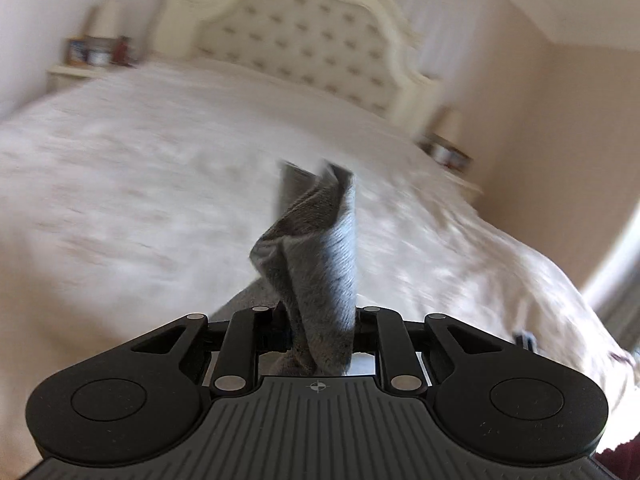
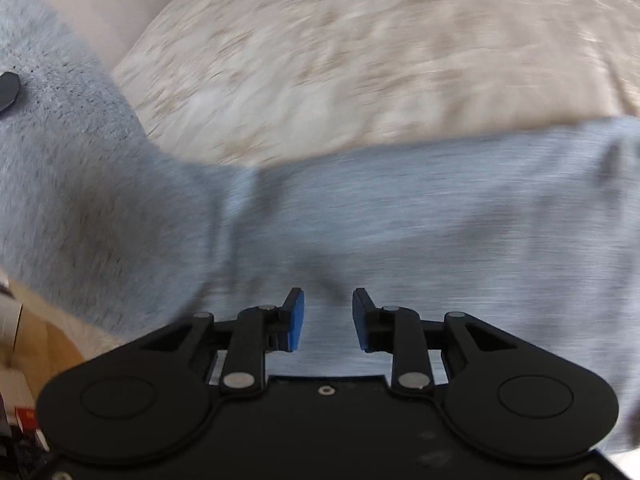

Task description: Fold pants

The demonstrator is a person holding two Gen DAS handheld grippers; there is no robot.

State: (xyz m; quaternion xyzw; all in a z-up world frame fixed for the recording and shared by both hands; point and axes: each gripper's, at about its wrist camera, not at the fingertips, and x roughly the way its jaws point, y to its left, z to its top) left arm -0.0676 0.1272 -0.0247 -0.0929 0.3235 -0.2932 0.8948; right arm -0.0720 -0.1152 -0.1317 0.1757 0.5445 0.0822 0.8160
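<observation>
Home bedroom: bed (image 1: 160, 184), tufted headboard (image 1: 316, 40), nightstand (image 1: 76, 74) with lamp (image 1: 106, 18).

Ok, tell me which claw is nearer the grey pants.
Left. The left claw is clamped on a bunched fold of the grey pants; the right claw hangs open just above them, pads not pressing on the fabric.
</observation>
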